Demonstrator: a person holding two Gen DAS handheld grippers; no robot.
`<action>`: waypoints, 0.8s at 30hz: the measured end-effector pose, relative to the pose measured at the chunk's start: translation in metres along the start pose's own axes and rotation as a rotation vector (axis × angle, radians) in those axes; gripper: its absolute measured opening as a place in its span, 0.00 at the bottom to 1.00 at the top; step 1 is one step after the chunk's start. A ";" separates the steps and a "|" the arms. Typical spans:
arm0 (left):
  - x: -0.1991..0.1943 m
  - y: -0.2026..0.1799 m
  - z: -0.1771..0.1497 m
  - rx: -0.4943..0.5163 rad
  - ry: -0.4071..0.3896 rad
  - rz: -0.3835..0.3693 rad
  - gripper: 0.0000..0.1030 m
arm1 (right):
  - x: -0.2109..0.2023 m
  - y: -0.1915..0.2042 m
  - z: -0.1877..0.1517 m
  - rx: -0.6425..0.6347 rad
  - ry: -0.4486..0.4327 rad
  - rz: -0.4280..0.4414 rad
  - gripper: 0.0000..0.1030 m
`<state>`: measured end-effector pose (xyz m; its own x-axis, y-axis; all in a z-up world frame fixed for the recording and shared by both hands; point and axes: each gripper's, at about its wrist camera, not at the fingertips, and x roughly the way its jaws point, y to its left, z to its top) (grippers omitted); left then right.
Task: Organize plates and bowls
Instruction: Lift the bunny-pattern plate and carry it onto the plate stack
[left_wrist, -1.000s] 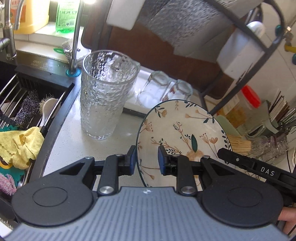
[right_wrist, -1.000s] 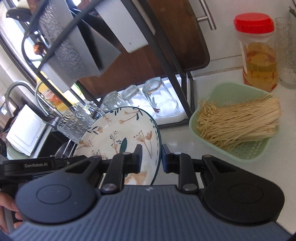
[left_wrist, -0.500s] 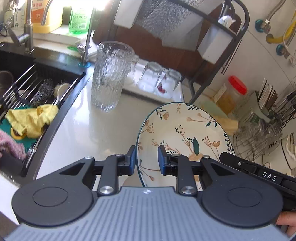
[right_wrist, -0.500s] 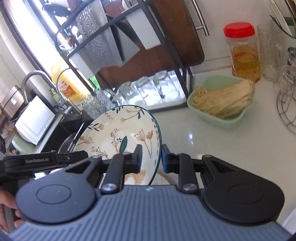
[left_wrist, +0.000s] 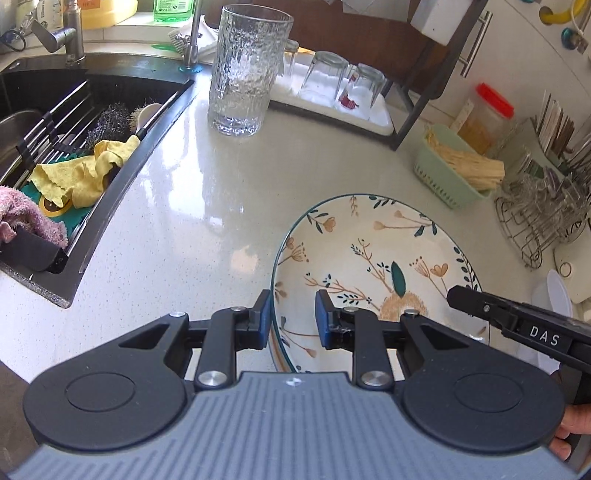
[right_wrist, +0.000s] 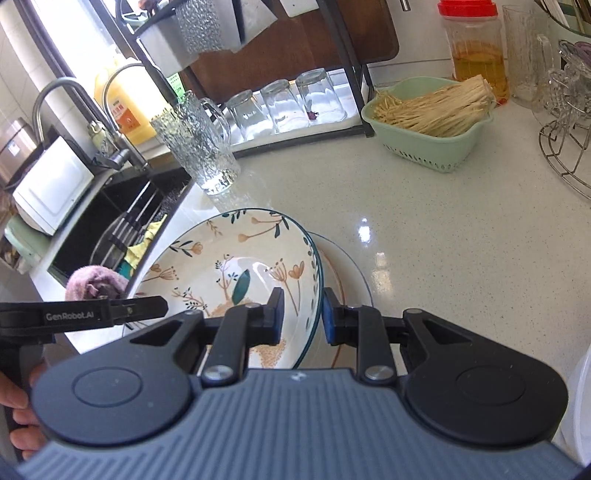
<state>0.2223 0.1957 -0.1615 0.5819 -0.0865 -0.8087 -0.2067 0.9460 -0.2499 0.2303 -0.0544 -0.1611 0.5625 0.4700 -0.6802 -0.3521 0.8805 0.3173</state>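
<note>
A cream plate with a floral pattern and a dark green rim (left_wrist: 373, 269) is held by both grippers low over the white counter (left_wrist: 207, 206). My left gripper (left_wrist: 291, 319) is shut on its left rim. My right gripper (right_wrist: 301, 317) is shut on its right rim; the plate (right_wrist: 236, 266) shows tilted in that view. A second plate (right_wrist: 343, 269) lies on the counter just beneath and to the right of the held one, partly hidden by it.
A tall textured glass (left_wrist: 245, 70) stands near the sink (left_wrist: 55, 122), which holds cloths and a brush. Upturned glasses (left_wrist: 340, 83) sit on a tray under a black rack. A green basket of noodles (right_wrist: 430, 122), a red-lidded jar (right_wrist: 474, 48) and a wire rack (left_wrist: 543, 218) are at the right.
Both grippers have pulled back from the rack and lowered the plate toward the counter's front. The second plate has come into view under it.
</note>
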 end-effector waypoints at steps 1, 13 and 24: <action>0.001 0.000 0.000 0.004 0.005 0.001 0.28 | 0.000 0.001 0.001 -0.010 -0.003 -0.006 0.24; 0.012 -0.003 0.004 0.029 0.040 0.017 0.28 | 0.007 0.000 -0.010 -0.005 -0.007 -0.046 0.24; 0.014 -0.001 0.009 0.031 0.057 -0.002 0.28 | 0.004 0.000 -0.007 -0.004 -0.020 -0.052 0.24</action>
<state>0.2376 0.1962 -0.1673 0.5364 -0.1051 -0.8374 -0.1810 0.9548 -0.2357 0.2273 -0.0531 -0.1684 0.5945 0.4250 -0.6826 -0.3251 0.9035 0.2794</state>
